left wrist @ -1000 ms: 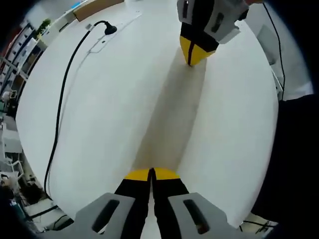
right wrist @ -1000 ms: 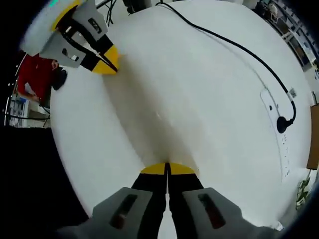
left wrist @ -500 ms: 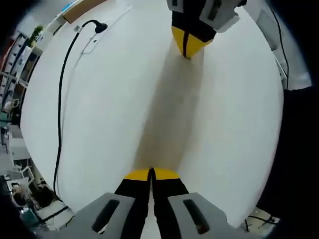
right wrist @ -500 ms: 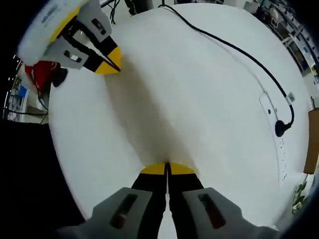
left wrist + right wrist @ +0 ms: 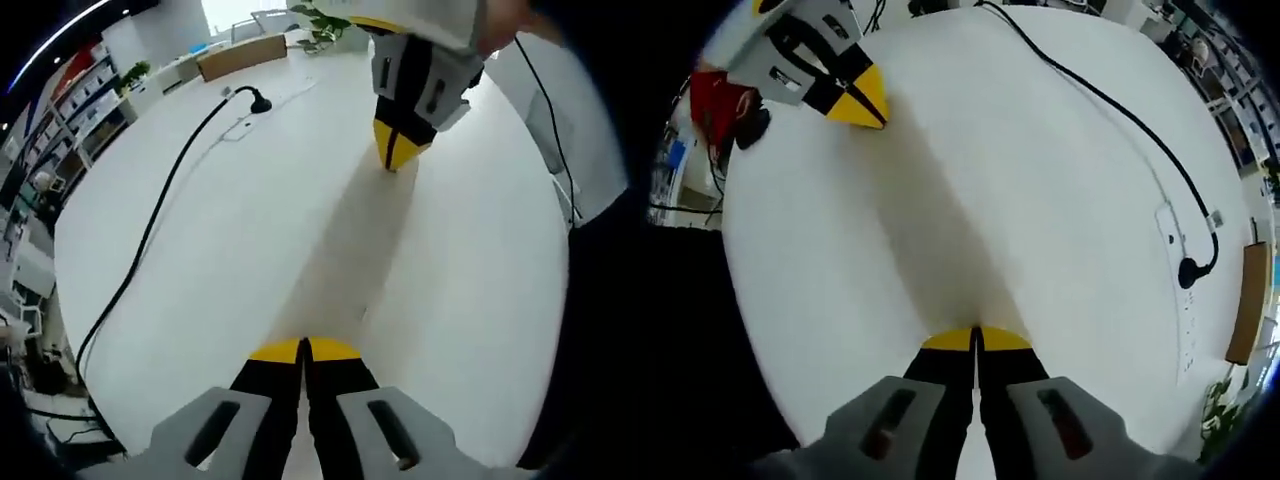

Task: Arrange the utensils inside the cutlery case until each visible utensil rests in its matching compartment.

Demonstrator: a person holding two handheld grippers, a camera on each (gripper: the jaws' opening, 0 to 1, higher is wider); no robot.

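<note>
Left gripper (image 5: 303,347): jaws pressed together with no gap, yellow tips meeting, nothing between them; it hangs low over the table (image 5: 230,260). In the right gripper view it (image 5: 868,103) comes in at the upper left, its yellow tips also together and pointing down at the table.
Right gripper (image 5: 975,337): jaws closed tip to tip, holding nothing, low over the table. In the left gripper view it (image 5: 395,155) sits at the top, right of centre, tips joined and close to the table surface.
Table: white, bare surface between the two grippers; a soft shadow band runs across it from one gripper to the other.
Cable (image 5: 150,225): black, lies on the table, well left of the left gripper, ending at a black plug (image 5: 262,102).
Power strip (image 5: 1185,290): white, flat on the table near its far edge, with the plug (image 5: 1189,270) seated in it and the cable (image 5: 1110,100) running away across the table.
Board (image 5: 240,55): brown, beyond the table's far edge, past the plug.
Plant (image 5: 325,22): green leaves beyond the table, near the board.
Shelves (image 5: 40,150): beyond the table edge, left of the cable.
Utensils and cutlery case: cannot tell where they are from these views.
</note>
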